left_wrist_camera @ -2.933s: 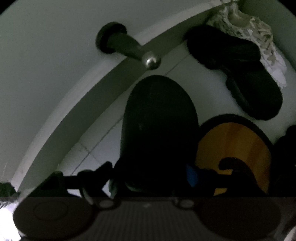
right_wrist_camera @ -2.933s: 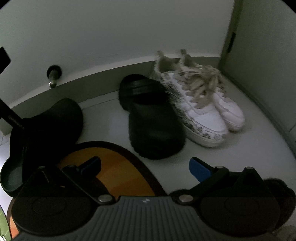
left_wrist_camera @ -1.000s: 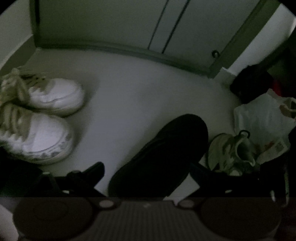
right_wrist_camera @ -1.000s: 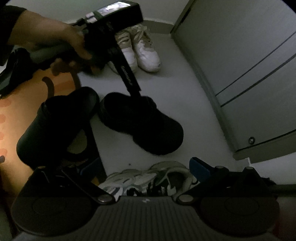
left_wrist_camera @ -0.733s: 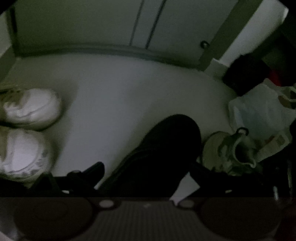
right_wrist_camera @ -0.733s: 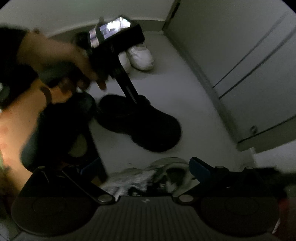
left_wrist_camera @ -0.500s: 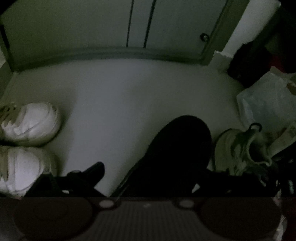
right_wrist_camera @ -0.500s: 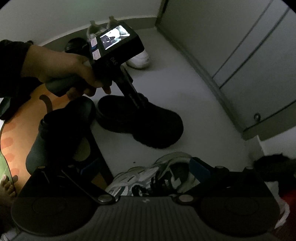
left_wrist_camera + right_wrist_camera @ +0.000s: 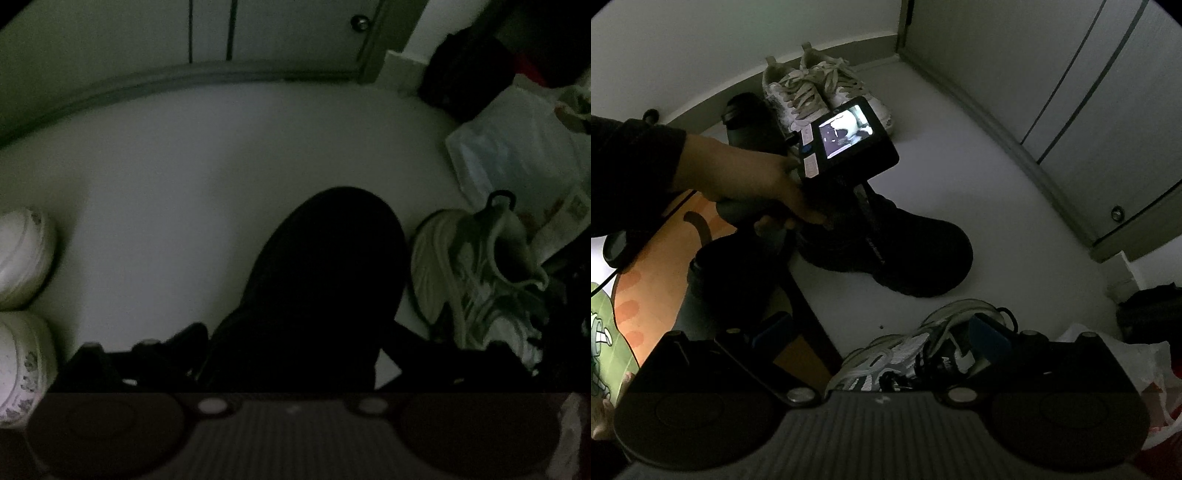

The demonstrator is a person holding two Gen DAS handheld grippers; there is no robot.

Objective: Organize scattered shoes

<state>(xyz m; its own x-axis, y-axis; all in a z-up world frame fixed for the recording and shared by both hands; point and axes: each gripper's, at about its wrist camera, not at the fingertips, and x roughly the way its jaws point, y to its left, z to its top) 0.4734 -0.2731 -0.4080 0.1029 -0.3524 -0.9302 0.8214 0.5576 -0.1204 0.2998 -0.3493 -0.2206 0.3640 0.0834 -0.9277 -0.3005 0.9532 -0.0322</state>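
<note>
**Black shoe between the left gripper's fingers, sneaker at the right**

The left gripper (image 9: 295,354) has a chunky black shoe (image 9: 897,251) between its fingers near the heel end; the fingers stand either side of it, but the dim left wrist view does not show whether they press on it; the shoe sits on the pale floor (image 9: 979,206), its long axis running from the heel by the person's left hand (image 9: 753,184) out to the rounded toe, which points toward the grey sliding doors (image 9: 1071,92); white lettering runs along the gripper's finger over the shoe but is too small to read.

The right gripper (image 9: 882,339) has its jaws wide apart, the blue-padded right finger over the opening of a grey-and-white sneaker (image 9: 923,350) that lies just beside the black shoe's toe; writing on the sneaker's tongue cannot be made out.

A dark clog (image 9: 731,273) rests on the orange mat (image 9: 657,266), touching the black shoe's heel side; a pair of white laced sneakers (image 9: 820,92) stands against the far wall, toes toward the camera, with another dark clog (image 9: 750,122) beside them; a white plastic bag (image 9: 517,147) lies right of the grey sneaker.
</note>
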